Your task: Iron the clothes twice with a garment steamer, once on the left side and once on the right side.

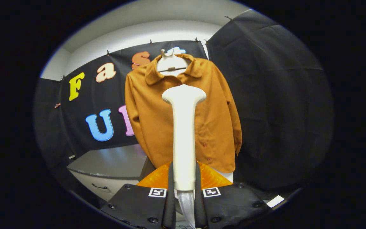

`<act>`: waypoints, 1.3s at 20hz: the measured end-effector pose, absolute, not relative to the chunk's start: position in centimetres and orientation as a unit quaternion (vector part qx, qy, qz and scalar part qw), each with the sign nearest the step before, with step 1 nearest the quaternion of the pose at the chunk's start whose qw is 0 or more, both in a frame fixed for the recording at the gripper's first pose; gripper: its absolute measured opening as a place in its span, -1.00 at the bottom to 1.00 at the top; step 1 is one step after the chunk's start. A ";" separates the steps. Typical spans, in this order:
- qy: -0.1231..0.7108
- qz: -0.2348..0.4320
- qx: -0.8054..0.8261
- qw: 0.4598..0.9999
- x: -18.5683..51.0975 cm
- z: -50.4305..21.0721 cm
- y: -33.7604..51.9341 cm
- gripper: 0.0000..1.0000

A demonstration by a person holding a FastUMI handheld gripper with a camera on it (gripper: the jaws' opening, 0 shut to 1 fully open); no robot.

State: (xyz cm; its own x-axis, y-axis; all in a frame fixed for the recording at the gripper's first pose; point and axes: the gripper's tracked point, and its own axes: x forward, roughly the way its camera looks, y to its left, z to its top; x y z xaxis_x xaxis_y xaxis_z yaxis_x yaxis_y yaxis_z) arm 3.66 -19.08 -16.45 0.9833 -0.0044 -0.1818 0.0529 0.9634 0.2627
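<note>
An orange-brown shirt hangs on a white hanger against the black cloth wall, facing me. A white garment steamer stands upright between my fingers, its wide head level with the shirt's chest, short of the cloth. Both fingers of my gripper press on the steamer's handle. A ribbed hose leaves the handle's lower end between the fingers. The steamer hides the shirt's button line.
A translucent orange piece lies just beyond the fingers, under the shirt's hem. A grey cabinet with a drawer handle stands to the left of it. Black cloth walls the right side.
</note>
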 end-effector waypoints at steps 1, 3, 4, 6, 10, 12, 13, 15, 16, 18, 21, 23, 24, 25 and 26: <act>0.075 -0.018 0.132 0.988 4.1 -14.9 -19.9 -0.47; 0.047 -0.025 0.125 0.991 5.1 -12.5 -21.8 -0.47; 0.037 -0.027 0.122 0.991 5.7 -11.5 -22.7 -0.47; 0.026 -0.033 0.117 0.992 7.1 -10.6 -24.3 -0.47; 0.020 -0.032 0.112 0.993 10.4 -10.6 -26.0 -0.47; 0.022 -0.026 0.118 0.992 12.0 -11.2 -26.4 -0.47; 0.023 -0.024 0.120 0.992 12.8 -11.6 -26.6 -0.47; 0.025 -0.022 0.120 0.992 14.3 -12.6 -27.0 -0.47; 0.027 -0.020 0.120 0.992 14.9 -13.1 -27.1 -0.47; 0.030 -0.014 0.119 0.992 16.1 -14.1 -27.1 -0.47; 0.036 -0.013 0.117 0.992 17.1 -15.7 -27.3 -0.47; 0.042 -0.011 0.123 0.991 17.6 -16.9 -27.4 -0.47; 0.045 -0.010 0.124 0.991 17.8 -17.4 -27.4 -0.47; 0.050 -0.010 0.124 0.991 17.9 -17.9 -27.4 -0.47; 0.055 -0.010 0.124 0.991 18.1 -18.7 -27.3 -0.47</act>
State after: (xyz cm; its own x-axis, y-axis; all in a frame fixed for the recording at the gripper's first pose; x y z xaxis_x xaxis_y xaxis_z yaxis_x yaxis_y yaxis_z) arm 18.05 -27.34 -18.69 0.9937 -0.0059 -0.1124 0.0335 0.9689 0.2454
